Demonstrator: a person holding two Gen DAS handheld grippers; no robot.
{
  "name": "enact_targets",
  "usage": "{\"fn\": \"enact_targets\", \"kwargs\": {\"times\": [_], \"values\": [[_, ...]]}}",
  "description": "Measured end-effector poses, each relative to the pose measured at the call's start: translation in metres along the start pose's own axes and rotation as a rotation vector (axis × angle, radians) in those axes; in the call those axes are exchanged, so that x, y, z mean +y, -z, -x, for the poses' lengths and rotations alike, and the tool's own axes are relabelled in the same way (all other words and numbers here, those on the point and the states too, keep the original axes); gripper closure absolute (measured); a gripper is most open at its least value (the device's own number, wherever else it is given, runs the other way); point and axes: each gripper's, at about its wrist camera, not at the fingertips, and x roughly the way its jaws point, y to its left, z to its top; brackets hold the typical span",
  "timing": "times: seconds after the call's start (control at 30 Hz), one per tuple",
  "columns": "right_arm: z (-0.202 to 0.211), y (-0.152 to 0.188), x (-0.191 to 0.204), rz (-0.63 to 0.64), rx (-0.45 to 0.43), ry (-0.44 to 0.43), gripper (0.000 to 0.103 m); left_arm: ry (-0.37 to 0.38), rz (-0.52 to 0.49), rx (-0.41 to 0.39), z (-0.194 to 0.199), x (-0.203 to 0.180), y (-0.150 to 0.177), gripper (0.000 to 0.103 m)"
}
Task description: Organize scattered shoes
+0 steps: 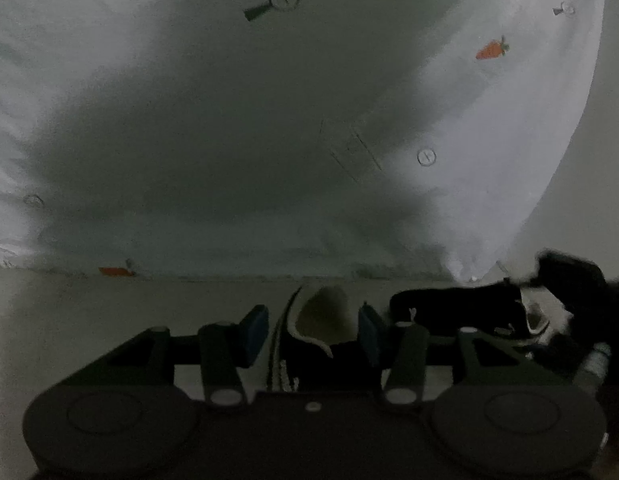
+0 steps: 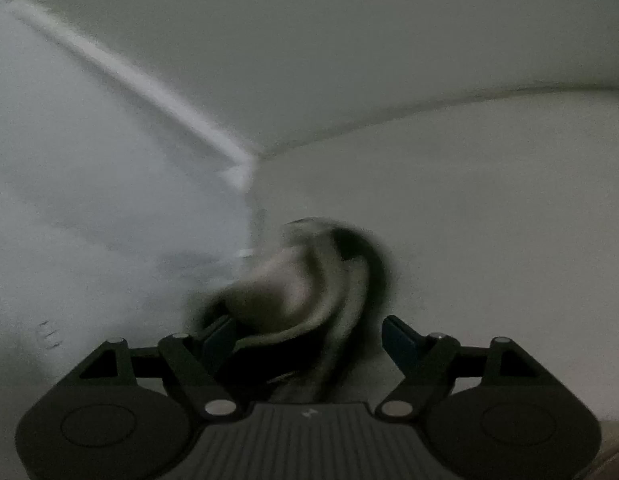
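Placement step: the left gripper (image 1: pixel 313 330) clamps a dark shoe (image 1: pixel 309 344) at lower centre. The right gripper (image 2: pixel 305 340) stands wide over a blurred second shoe (image 2: pixel 305 292), apparently released. Next: set the held shoe alongside its partner.

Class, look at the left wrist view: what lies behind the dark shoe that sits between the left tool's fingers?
Behind the dark shoe hangs a white sheet printed with carrots, reaching the floor. A second black shoe lies to its right. Whatever is behind the sheet is covered.

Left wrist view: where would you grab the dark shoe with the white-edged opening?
Probably across its narrow near end, one jaw per side, coming from this camera's side: the dark shoe stands upright, opening upward, that end toward the left gripper, between the jaws.
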Motion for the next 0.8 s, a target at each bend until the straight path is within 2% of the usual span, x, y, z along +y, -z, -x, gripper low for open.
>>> {"fn": "enact_targets", "kwargs": {"times": [0.03,0.1,0.23,0.37,0.43,0.47,0.57,0.63,0.67,0.8], "values": [[-0.005,0.003,0.006,0.029,0.013,0.0,0.02,-0.001,-0.007,0.005,-0.004,0.001,0.0,0.052],[-0.014,0.01,0.029,0.141,-0.002,0.06,0.017,-0.007,-0.022,0.011,-0.01,0.002,-0.001,0.052],[-0.03,-0.003,0.039,0.215,-0.042,0.066,0.016,-0.013,-0.003,0.005,-0.017,0.011,-0.005,0.052],[-0.051,-0.024,0.042,0.265,-0.047,0.08,0.017,-0.021,0.023,-0.006,-0.018,0.013,-0.006,0.052],[-0.057,-0.031,0.041,0.233,-0.018,0.084,0.016,-0.026,0.043,-0.005,-0.019,0.016,-0.004,0.052],[-0.055,-0.028,0.045,0.222,-0.023,0.105,0.016,-0.029,0.052,-0.002,-0.02,0.017,-0.003,0.052],[-0.051,-0.007,0.061,0.355,-0.099,0.177,0.012,-0.036,0.063,0.008,-0.021,0.018,0.0,0.052],[-0.058,0.002,0.064,0.385,-0.077,0.19,0.008,-0.039,0.051,0.012,-0.02,0.017,0.002,0.052],[-0.063,0.006,0.062,0.386,-0.063,0.203,0.0,-0.039,0.049,0.013,-0.019,0.017,0.001,0.052],[-0.076,0.013,0.07,0.441,-0.087,0.274,0.0,-0.046,0.064,0.015,-0.011,0.018,0.006,0.052]]}}
